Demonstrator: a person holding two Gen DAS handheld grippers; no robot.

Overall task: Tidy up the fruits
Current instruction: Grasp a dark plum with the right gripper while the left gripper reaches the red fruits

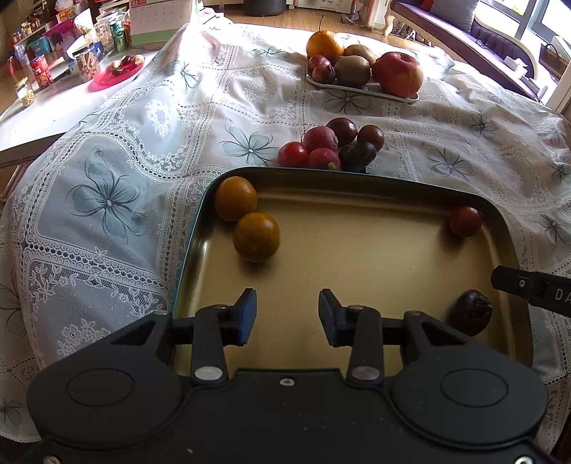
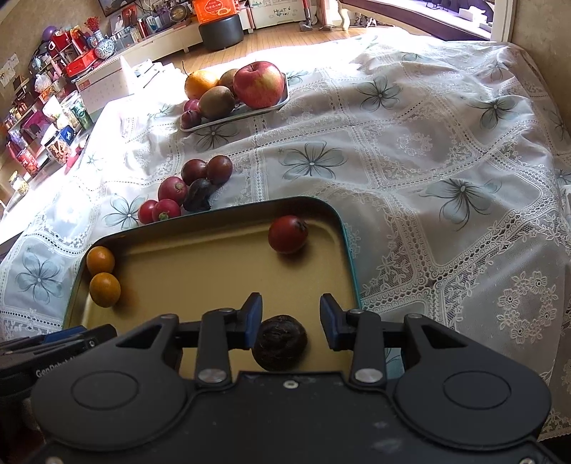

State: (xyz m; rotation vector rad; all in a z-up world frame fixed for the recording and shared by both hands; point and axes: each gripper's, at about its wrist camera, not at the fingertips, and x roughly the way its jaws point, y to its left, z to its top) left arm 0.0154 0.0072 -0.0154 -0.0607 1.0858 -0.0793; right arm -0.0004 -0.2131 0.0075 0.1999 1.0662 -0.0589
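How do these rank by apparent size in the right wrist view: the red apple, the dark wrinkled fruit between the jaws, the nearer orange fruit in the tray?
1. Red apple, although it is farthest away.
2. Dark wrinkled fruit, probably enlarged by nearness to the camera.
3. Nearer orange fruit, clearly smallest.

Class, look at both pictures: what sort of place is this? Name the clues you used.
Probably a home living or dining room: a lace tablecloth, a sofa by the window, and cluttered shelves of household goods.
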